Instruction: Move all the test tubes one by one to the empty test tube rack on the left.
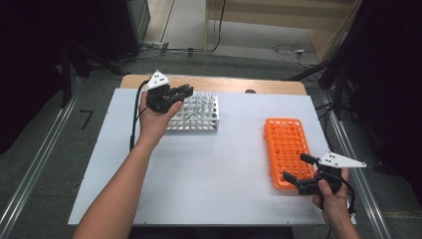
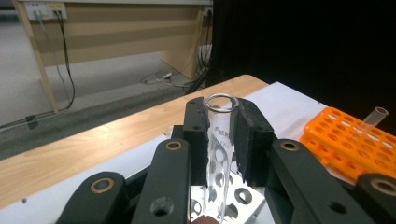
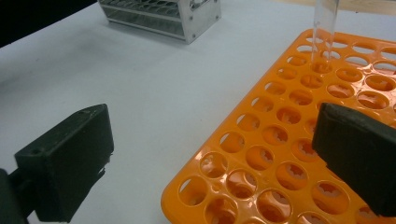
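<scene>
A person sits at a table covered with a white sheet (image 1: 199, 164), holding 1 two-jaw gripper in each hand.

The left gripper (image 1: 175, 94) is raised over the near-left corner of a clear and metal test tube rack (image 1: 199, 113). Its 2 black jaws are closed tight on a clear glass test tube (image 2: 219, 140), which stands upright between the pads (image 2: 196, 135), its open rim just above the jaw tips. In the left gripper view, the tube's lower part hangs down toward the rack's round holes directly beneath the jaws; whether its bottom end rests in a hole cannot be told.

The right gripper (image 1: 294, 169) sits low at the near edge of an orange test tube rack (image 1: 284, 149), well apart from the left gripper. Its jaws stand wide apart with nothing between them. In the right gripper view, 1 jaw hangs over the bare white sheet and the other over the orange rack's holes. Beyond those jaws, at the rack's far end, a second clear tube (image 3: 324, 28) stands in 1 of the holes, leaning slightly. The clear rack lies farther off, across the sheet from this gripper.
</scene>
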The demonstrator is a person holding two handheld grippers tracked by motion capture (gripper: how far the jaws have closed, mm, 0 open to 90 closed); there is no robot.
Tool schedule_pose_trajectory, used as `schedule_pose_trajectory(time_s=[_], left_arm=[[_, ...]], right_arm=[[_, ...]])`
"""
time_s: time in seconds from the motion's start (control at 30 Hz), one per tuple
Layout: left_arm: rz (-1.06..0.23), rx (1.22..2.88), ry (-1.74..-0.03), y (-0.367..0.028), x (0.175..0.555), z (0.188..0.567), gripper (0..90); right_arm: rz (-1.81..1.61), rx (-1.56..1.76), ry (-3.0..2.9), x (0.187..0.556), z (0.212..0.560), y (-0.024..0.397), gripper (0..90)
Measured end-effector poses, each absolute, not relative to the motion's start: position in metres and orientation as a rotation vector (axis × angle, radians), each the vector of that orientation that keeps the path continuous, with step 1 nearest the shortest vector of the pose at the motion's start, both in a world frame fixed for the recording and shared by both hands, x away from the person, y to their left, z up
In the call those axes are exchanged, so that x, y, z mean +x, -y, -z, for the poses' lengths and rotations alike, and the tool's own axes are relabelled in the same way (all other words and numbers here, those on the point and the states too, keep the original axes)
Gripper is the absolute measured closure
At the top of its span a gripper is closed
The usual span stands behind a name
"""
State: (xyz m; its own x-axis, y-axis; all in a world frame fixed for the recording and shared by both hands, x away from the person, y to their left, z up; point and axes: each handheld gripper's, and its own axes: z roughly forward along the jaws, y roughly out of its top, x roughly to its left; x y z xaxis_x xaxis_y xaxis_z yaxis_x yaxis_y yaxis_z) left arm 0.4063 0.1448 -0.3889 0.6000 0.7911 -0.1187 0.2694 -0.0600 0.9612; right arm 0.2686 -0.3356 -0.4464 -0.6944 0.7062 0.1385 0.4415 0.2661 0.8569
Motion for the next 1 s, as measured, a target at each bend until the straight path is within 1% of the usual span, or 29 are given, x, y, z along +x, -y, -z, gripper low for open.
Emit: schedule_pose_trajectory(time_s=[0.3,0.6,1.0], left_arm=[[-0.556,1.615,-0.946,-0.145,0.431,0.388,76.2],[-0.593,1.596,-1.018,-0.144,0.453,0.397,76.2],[-0.622,1.614,-1.026,-0.130,0.465,0.403,76.1]], right_arm=[[-1.412,1.054,-2.275,0.269,0.448,0.337,0.0],[-1.411,1.067,-2.271,0.270,0.449,0.339,0.0],[-1.409,1.082,-2.256,0.271,0.450,0.341,0.0]])
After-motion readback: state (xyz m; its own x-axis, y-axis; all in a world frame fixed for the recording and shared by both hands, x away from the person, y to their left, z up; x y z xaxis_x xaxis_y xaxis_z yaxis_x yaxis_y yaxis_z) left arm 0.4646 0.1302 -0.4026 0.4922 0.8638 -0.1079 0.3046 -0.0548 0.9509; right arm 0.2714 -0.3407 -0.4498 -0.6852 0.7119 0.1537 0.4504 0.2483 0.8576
